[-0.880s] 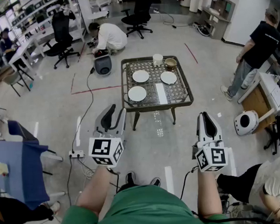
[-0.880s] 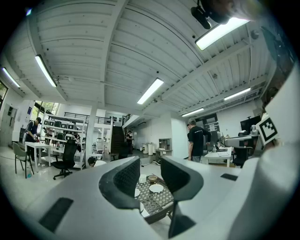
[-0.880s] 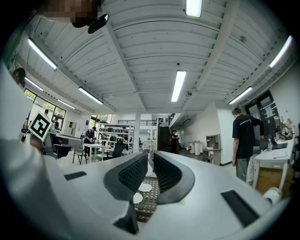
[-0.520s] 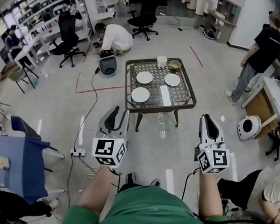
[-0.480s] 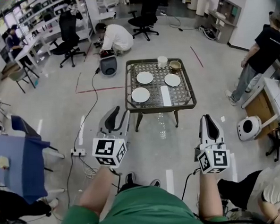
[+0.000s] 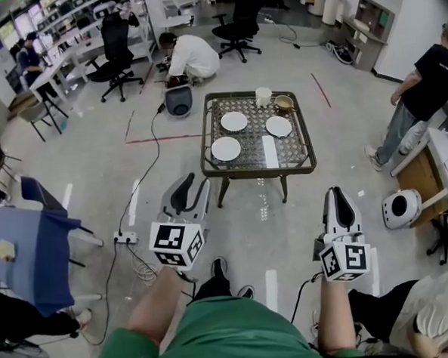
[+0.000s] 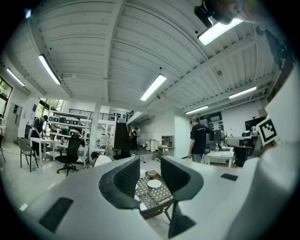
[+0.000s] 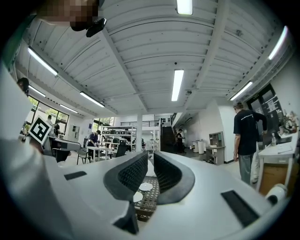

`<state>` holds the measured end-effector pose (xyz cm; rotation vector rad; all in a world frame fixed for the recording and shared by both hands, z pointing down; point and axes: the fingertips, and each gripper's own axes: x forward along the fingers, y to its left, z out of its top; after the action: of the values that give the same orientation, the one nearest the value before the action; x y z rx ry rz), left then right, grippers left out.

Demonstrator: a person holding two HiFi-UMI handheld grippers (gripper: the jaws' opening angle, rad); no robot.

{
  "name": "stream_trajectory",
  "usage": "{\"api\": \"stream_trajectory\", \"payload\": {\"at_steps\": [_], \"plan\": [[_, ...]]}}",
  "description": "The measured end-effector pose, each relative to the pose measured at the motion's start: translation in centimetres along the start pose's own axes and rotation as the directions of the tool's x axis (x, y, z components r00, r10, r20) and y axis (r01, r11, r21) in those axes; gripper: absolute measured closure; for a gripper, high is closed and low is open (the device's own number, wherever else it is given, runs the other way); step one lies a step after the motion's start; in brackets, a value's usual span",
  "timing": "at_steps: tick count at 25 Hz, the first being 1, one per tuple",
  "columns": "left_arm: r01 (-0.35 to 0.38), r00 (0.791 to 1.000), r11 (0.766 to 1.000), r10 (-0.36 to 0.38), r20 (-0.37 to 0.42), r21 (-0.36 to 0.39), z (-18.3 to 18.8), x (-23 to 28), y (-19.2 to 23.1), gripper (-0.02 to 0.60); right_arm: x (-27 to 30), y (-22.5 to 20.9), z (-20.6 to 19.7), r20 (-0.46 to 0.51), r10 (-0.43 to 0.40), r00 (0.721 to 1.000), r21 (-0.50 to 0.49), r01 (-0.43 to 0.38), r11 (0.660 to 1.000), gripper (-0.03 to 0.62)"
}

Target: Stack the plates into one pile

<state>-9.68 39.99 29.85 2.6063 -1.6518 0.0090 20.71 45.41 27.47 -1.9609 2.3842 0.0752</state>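
While both stand well short of the tabletop [image 6: 258,172], the left hand-held gripper [image 6: 188,186] has its jaws wide apart and empty. Three white plates lie unstacked on the tabletop: the front plate [image 6: 226,148], the rear plate [image 6: 234,121] and the right plate [image 6: 278,126]. The right hand-held gripper [image 6: 338,196] shows a narrow gap, gripping nothing.
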Motion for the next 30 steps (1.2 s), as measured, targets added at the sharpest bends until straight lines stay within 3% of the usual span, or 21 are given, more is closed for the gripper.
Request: {"api": "stream_trajectory", "payload": {"at_steps": [13, 22, 30], "plan": [[0.004, 1.0, 1.0, -0.004, 0.008, -0.027, -1.2, 8.1, 4.5, 0.43, 7.8, -2.3, -2.4, -0.04, -0.032, 0.999, -0.013, 0.031, 0.999, 0.536], [0.009, 1.0, 0.998, -0.009, 0.009, -0.067, -1.5, 16.7, 11.0, 0.43, 17.6, -2.2, -3.0, -0.075, -0.051, 0.996, -0.044, 0.047, 0.998, 0.536], [-0.01, 1.0, 0.992, 0.008, -0.024, -0.123, -3.7, 20.8, 16.9, 0.43, 24.7, -0.3, -4.2, -0.109, -0.034, 0.993, -0.057, 0.028, 0.998, 0.536]]}}
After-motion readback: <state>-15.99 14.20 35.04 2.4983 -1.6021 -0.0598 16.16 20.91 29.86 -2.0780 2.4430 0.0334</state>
